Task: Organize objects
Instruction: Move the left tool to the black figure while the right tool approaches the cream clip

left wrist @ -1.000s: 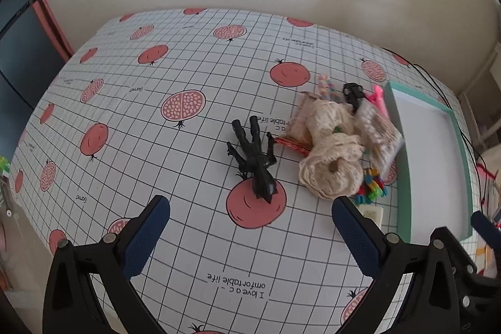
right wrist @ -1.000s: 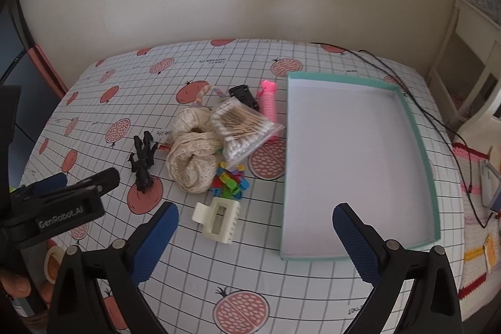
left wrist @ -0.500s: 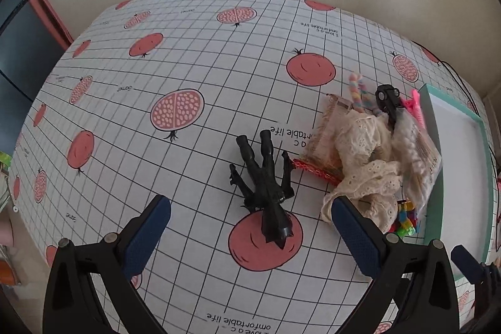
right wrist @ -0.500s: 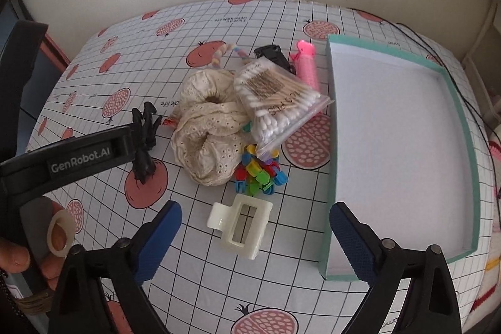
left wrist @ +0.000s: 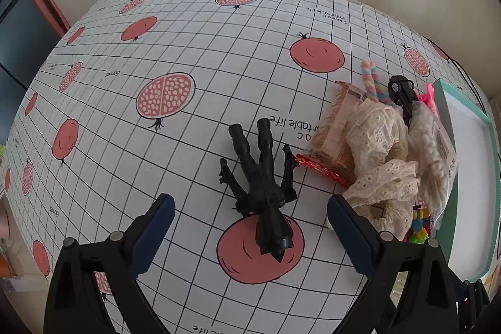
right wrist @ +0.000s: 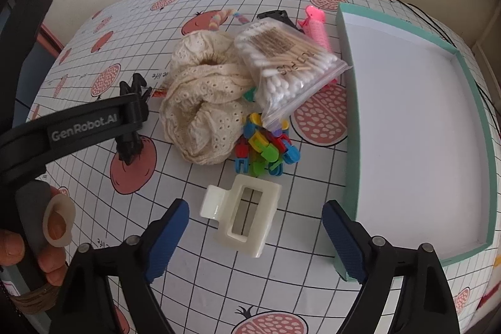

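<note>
- Both grippers have descended toward the counter [left wrist: 194, 58] since the earlier frames.
- Left gripper [left wrist: 249, 218]: jaws spread, black figure [left wrist: 263, 187] lying between and just ahead.
- Right gripper [right wrist: 255, 226]: jaws spread, cream hair claw [right wrist: 242, 218] between them; empty teal box [right wrist: 416, 127] ahead-right.
- Step, judged: approach; next, lower and close.

Left gripper [left wrist: 250, 221] is being held with jaws spread wide, nothing between the blue pads. Right gripper [right wrist: 255, 227] is likewise being held agape and empty. At nine o'clock in the right wrist view, the left handle is being gripped by a hand [right wrist: 34, 237].
</note>
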`<action>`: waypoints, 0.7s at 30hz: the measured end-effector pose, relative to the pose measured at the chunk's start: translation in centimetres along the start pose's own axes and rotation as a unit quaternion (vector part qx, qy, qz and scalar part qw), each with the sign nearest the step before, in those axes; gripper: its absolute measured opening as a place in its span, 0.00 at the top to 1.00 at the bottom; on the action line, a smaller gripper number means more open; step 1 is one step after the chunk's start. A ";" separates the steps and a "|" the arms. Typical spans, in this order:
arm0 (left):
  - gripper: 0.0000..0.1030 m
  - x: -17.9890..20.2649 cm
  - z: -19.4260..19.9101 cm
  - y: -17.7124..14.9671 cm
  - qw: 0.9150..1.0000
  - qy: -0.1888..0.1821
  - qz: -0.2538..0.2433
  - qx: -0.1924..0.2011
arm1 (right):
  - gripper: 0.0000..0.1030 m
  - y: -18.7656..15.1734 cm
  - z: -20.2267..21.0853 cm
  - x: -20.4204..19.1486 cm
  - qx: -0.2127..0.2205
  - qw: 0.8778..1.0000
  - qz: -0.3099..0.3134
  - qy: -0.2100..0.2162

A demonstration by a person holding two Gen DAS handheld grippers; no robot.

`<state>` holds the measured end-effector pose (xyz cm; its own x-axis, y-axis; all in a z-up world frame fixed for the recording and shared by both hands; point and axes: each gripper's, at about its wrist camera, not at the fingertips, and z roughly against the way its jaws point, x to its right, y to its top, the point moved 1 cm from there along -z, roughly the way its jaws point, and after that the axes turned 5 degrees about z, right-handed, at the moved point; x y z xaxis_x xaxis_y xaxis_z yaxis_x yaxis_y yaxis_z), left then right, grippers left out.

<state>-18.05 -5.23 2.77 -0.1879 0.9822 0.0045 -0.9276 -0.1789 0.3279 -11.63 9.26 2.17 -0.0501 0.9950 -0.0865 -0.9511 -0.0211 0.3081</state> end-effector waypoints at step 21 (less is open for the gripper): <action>0.34 0.7 -1.5 -0.4 1.000 0.011 -0.005 -0.017 | 0.25 -0.4 -1.8 -0.3 -0.025 1.000 0.002 -0.014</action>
<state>-18.29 -4.58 1.20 -0.1860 0.9824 -0.0194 -0.9400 -0.1721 0.2946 -11.76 8.78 0.41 -0.0471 0.9971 -0.0591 -0.9650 -0.0301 0.2603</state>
